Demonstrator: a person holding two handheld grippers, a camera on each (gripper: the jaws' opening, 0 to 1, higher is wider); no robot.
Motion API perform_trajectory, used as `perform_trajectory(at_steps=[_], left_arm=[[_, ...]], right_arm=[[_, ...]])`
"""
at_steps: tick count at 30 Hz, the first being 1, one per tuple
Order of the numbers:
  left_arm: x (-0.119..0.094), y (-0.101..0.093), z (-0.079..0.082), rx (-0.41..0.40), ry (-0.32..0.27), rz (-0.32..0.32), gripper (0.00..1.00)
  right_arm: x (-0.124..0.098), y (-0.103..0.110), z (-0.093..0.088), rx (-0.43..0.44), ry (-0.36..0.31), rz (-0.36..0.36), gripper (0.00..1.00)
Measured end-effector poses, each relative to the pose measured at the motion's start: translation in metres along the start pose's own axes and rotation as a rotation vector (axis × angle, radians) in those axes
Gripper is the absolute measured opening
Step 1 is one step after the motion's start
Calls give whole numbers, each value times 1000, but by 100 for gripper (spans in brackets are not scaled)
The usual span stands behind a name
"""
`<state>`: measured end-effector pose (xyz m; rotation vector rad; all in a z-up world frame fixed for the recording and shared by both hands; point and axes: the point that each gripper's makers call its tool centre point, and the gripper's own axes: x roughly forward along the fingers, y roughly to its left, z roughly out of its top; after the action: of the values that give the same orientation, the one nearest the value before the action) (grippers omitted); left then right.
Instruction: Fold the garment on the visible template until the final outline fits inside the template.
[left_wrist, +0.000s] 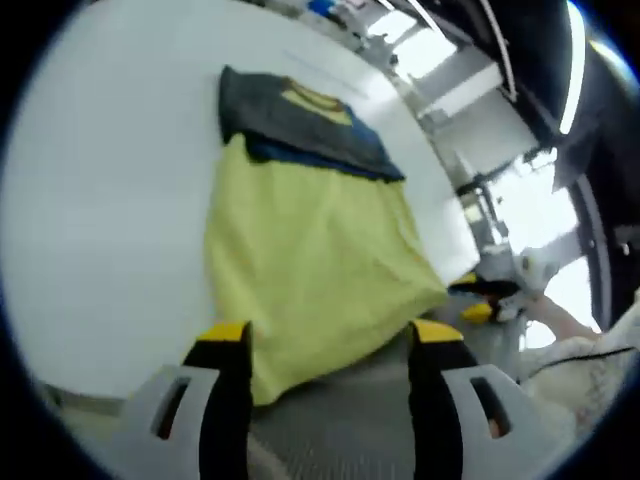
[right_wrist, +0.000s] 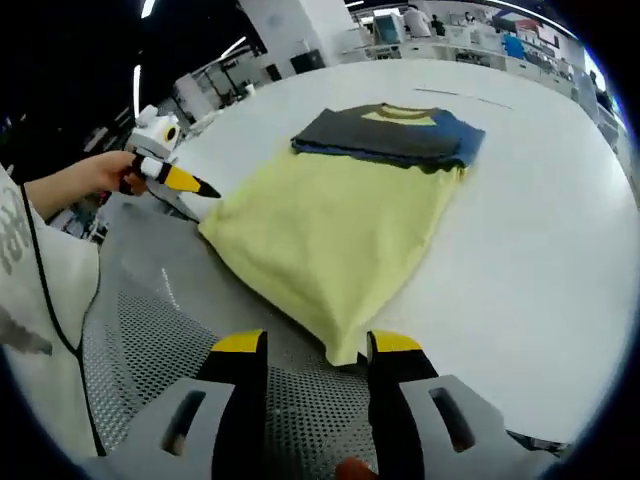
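Observation:
A yellow garment (left_wrist: 310, 260) with a dark grey and blue top part (left_wrist: 300, 120) lies flat on the white table (left_wrist: 110, 200). Its lower hem reaches over the table's near edge onto a grey perforated surface (left_wrist: 350, 420). My left gripper (left_wrist: 330, 338) is open, its yellow-tipped jaws standing either side of the hem without touching it. In the right gripper view the garment (right_wrist: 340, 225) spreads away from me, and my right gripper (right_wrist: 318, 348) is open with the hem's corner lying between its tips. The left gripper (right_wrist: 172, 177) shows there, held by a hand, off the garment's left edge.
The grey perforated surface (right_wrist: 150, 340) runs along the table's (right_wrist: 540, 260) near edge. A white sleeve (right_wrist: 40, 290) is at the left. The right gripper (left_wrist: 482, 300) appears beside the garment's right corner. Shelves and equipment (right_wrist: 400, 25) stand beyond the table.

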<state>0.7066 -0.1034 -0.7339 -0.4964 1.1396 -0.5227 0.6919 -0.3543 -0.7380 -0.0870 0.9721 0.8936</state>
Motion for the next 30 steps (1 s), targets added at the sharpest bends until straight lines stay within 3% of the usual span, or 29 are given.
perform_trajectory(at_steps=[5, 9, 11, 16, 21, 26, 30], left_arm=[[2, 3, -18, -5, 69, 21, 58], [3, 8, -26, -2, 104, 49, 57], [1, 16, -34, 7, 149, 96, 55], [-2, 19, -34, 22, 146, 119, 53], [-17, 31, -34, 53, 126, 199, 52], [-14, 51, -43, -12, 127, 226, 49], [-12, 52, -39, 14, 114, 231, 38]], right_arm=[[5, -5, -9, -61, 77, -23, 32], [9, -2, -10, -71, 87, -22, 28], [11, -4, -13, -91, 107, -32, 27], [15, -5, -16, -106, 128, -49, 26], [18, -7, -18, -110, 137, -56, 24], [23, -10, -21, -146, 153, -72, 19], [27, -11, -22, -165, 165, -74, 13]])
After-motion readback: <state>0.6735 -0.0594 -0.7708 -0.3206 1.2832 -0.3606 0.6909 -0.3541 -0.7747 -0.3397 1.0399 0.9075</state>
